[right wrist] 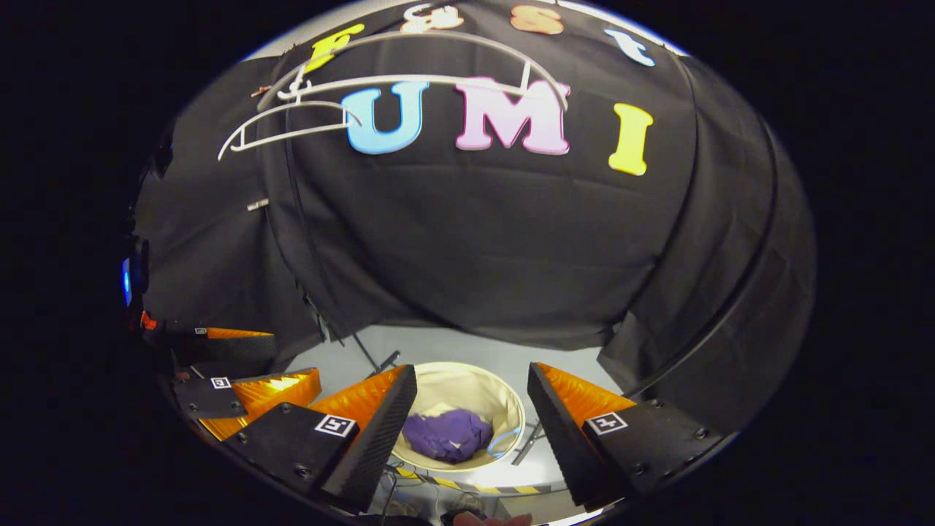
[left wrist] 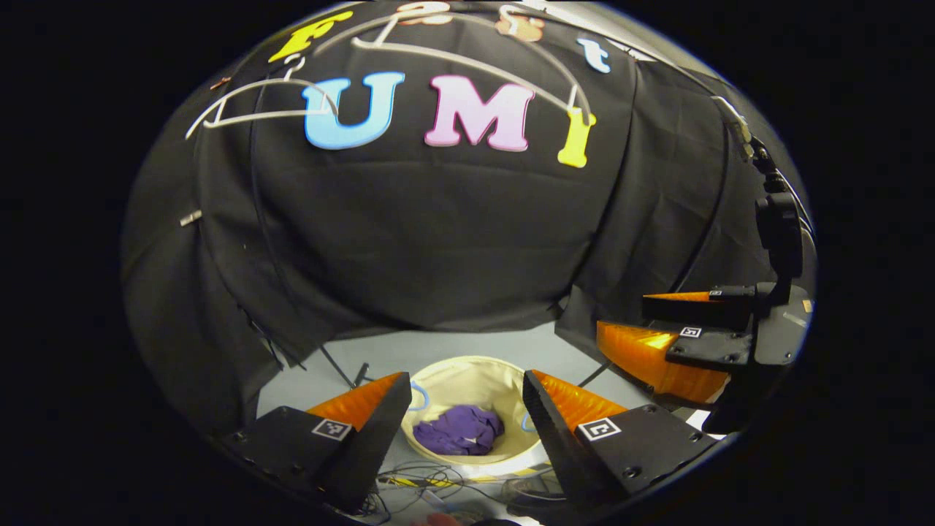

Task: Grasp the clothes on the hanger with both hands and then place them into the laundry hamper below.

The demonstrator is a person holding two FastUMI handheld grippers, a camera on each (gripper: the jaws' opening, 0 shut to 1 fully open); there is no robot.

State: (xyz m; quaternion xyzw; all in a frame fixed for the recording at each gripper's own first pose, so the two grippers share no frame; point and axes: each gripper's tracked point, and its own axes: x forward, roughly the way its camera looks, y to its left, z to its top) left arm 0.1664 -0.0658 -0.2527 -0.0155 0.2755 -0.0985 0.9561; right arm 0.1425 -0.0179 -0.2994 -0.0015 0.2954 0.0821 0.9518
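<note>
Black cloth wall (left wrist: 453, 241) drapes the booth back and sides, creased, hanging in loose folds down to a pale grey floor (left wrist: 467, 343). Thin dark cable (left wrist: 259, 219) runs down the cloth at left. Yellow-black striped tape (right wrist: 475, 488) and loose wires (left wrist: 431, 478) lie on the floor near the bottom edge.

Both feeds dim overall; I read the black cloth wall as absorbing most light. Brightest patch is the pale floor (left wrist: 467, 343) and the laundry hamper (right wrist: 504, 398) interior, lit from above. Purple clothes (left wrist: 459, 431) sharp, no motion blur. Strong fisheye bending: white hangers (right wrist: 409, 80) bow near the top. Edges darken in both views. Slight glare low in the right gripper view.
</note>
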